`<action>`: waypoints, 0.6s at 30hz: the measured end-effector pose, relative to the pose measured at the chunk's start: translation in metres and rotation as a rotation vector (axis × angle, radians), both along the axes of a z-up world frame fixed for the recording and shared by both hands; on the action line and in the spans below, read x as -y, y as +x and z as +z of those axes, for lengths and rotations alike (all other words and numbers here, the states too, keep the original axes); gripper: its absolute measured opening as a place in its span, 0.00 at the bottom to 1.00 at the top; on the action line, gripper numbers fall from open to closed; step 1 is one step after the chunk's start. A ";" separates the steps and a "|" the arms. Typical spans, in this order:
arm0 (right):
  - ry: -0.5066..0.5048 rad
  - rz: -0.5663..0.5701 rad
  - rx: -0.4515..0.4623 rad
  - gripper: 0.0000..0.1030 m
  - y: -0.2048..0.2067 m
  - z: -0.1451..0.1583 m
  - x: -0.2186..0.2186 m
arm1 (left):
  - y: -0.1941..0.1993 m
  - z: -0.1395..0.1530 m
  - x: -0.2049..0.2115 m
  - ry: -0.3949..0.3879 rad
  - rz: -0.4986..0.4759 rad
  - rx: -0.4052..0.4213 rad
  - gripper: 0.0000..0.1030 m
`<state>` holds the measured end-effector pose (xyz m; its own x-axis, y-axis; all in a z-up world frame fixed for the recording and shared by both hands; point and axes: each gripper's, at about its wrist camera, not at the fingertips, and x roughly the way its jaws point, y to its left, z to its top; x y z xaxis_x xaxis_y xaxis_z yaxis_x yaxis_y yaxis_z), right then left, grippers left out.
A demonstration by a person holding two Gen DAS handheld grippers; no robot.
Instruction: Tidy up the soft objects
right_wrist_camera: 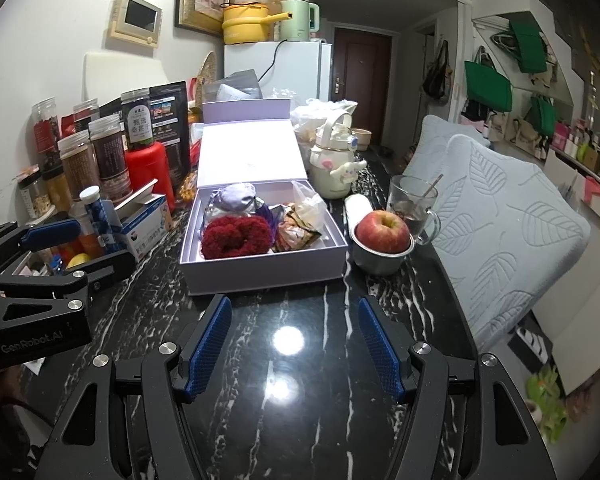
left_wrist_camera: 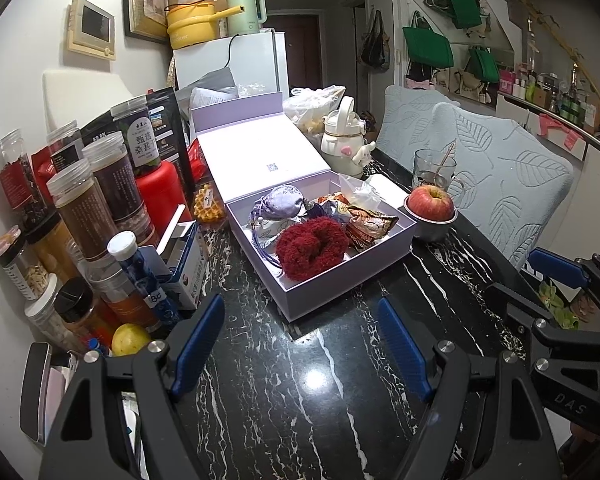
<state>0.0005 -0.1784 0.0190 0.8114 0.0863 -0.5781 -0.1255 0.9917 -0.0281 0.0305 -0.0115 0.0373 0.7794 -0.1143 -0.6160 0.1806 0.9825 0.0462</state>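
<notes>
Red fuzzy scrunchie (left_wrist_camera: 311,247) lies inside the open lavender box (left_wrist_camera: 342,276) at mid-frame, on the black marble counter (left_wrist_camera: 283,392); a purple pouch (left_wrist_camera: 279,205) sits just behind it, snack packets (left_wrist_camera: 370,225) beside it to the right; the left gripper (left_wrist_camera: 300,350) hovers at lower centre, fingers spread wide, holding nothing; the right gripper (right_wrist_camera: 295,344) likewise gapes empty at lower centre of its view; an apple (right_wrist_camera: 383,227) rests in a metal bowl (right_wrist_camera: 380,260) right of the box; jars (left_wrist_camera: 87,204) crowd the left.
</notes>
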 end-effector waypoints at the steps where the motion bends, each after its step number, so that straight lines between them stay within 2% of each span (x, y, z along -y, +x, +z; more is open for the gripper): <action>1: 0.000 -0.002 0.000 0.64 0.000 0.000 0.001 | 0.000 0.000 0.000 0.000 0.000 0.000 0.77; 18: -0.005 -0.015 0.003 0.64 -0.004 0.002 0.003 | -0.003 0.003 0.000 -0.001 -0.017 0.002 0.77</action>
